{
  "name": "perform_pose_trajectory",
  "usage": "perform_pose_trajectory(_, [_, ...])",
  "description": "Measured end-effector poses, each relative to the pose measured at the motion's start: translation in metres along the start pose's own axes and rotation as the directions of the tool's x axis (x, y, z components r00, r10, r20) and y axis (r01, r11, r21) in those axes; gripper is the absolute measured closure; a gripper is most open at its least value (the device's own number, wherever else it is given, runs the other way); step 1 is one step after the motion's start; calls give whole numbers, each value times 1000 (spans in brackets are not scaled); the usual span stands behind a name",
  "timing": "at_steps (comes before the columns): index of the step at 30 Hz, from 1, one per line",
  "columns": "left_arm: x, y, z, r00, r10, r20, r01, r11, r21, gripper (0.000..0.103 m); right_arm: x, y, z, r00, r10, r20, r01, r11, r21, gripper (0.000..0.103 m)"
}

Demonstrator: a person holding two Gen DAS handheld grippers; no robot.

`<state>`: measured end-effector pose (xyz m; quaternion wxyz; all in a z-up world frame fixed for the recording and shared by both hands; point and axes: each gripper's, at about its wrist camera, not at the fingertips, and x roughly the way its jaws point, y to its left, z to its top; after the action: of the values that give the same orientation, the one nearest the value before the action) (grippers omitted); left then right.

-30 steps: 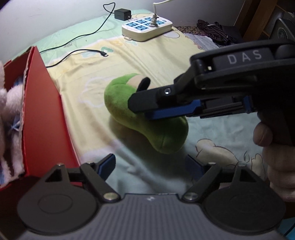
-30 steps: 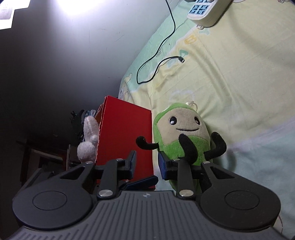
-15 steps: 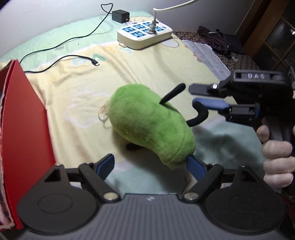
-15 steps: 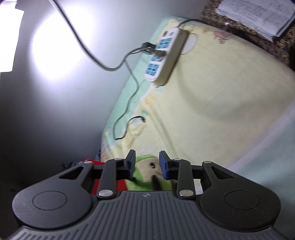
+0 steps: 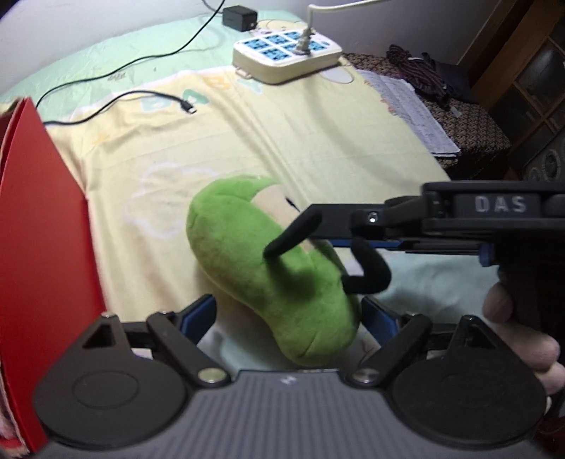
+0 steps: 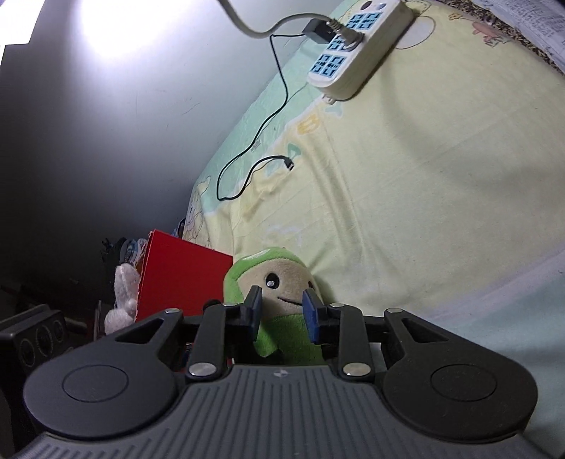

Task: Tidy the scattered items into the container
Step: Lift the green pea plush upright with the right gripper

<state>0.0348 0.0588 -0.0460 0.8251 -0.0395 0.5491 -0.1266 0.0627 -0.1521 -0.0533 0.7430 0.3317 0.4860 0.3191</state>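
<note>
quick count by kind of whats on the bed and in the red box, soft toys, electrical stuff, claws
soft toys: 2, the green plush on the bed and a white plush in the red box
electrical items: 3, power strip, black adapter, loose black cable
claws: 2, left claw, right claw
total: 7

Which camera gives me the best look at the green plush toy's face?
The right wrist view: the green plush toy faces it, one eye and the smile visible between the right gripper's fingers. The left wrist view shows mostly its green back and black limbs.
</note>
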Motion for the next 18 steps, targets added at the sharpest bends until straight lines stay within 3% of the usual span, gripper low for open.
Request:
perform_pose_trajectory(6, [7, 22, -9, 999, 37, -29, -39, 996, -76, 24, 24, 25, -17, 990, 55, -126, -66, 994, -88, 74])
perform_pose_trajectory(9, [9, 29, -13, 999, 25, -35, -28, 995, -100, 25, 19, 29, -18, 995, 24, -95, -37, 990, -134, 72])
perform_pose_trajectory(12, [8, 25, -15, 999, 37, -24, -39, 996, -81, 25, 14, 19, -11, 998, -9, -65, 2, 995, -104, 69])
perform_pose_trajectory(18, [15, 26, -17, 999, 42, -35, -44, 997, -60, 25, 28, 18, -13, 994, -2, -108, -7, 996, -86, 54])
